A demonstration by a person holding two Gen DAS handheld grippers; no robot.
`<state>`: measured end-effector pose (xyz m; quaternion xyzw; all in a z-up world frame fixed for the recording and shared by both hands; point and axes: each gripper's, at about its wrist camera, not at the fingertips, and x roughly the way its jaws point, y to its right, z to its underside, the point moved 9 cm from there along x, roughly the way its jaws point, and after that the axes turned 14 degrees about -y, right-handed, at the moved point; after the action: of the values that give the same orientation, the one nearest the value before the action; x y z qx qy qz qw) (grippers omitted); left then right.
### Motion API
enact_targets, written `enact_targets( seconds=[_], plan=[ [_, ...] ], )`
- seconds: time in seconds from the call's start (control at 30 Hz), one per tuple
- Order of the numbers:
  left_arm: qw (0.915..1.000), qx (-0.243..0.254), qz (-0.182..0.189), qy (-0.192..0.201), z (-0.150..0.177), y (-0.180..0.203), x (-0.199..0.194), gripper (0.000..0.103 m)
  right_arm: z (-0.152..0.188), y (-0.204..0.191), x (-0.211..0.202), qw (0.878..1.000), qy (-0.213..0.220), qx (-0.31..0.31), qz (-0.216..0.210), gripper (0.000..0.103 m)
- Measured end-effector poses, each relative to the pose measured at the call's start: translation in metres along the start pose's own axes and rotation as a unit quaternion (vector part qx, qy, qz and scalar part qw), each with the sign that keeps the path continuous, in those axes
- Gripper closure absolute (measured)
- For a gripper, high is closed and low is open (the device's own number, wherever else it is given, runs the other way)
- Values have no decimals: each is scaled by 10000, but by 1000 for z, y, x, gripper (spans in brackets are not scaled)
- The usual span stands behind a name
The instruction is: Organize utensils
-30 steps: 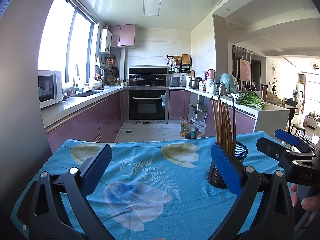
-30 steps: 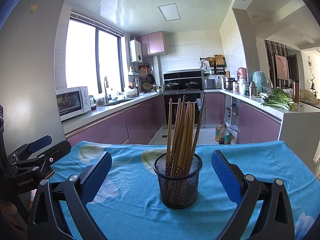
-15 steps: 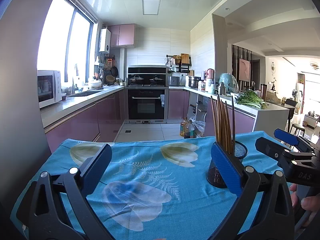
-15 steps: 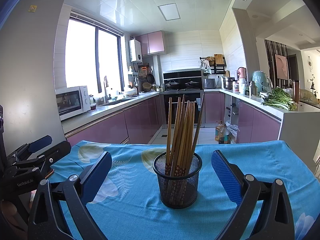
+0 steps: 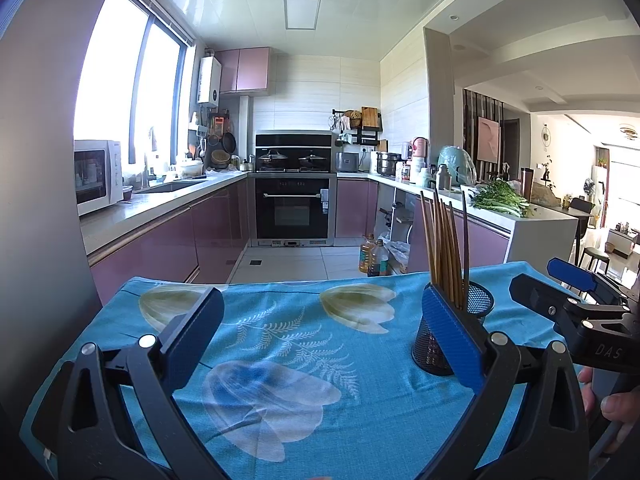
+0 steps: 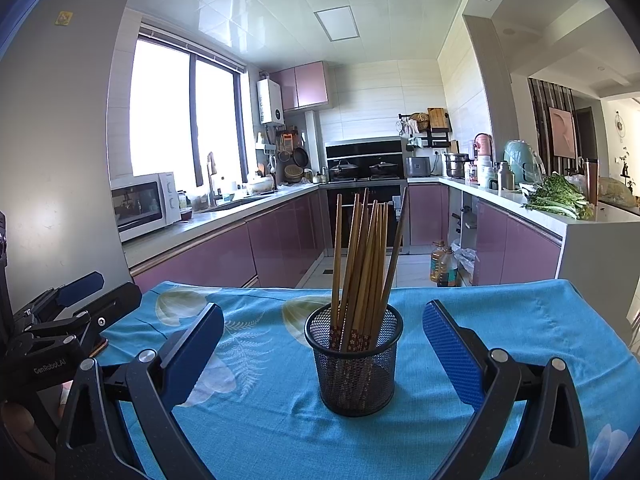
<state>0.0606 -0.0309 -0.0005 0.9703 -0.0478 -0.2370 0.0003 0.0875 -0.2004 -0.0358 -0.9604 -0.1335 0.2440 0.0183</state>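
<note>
mesh chopstick holder (image 6: 354, 364) dead ahead at 12 o'clock of right gripper (image 6: 323, 350), chopsticks (image 6: 362, 256) upright; left gripper (image 5: 320, 344) farther, holder at 2 o'clock; both spread wide, empty.

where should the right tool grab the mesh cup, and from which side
Grip the mesh cup across its round wall at mid-height, coming straight in from the near side. It stands upright, centred between the open right tool, and the chopsticks fanning out above the rim make a top approach awkward.
</note>
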Motion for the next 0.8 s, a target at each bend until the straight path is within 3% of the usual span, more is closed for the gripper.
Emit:
enact_targets(
  seconds=[0.8],
  plan=[
    [10000, 3, 3, -5, 0, 0, 0, 6, 2, 0, 0, 10000, 6, 19, 6, 6]
  ],
)
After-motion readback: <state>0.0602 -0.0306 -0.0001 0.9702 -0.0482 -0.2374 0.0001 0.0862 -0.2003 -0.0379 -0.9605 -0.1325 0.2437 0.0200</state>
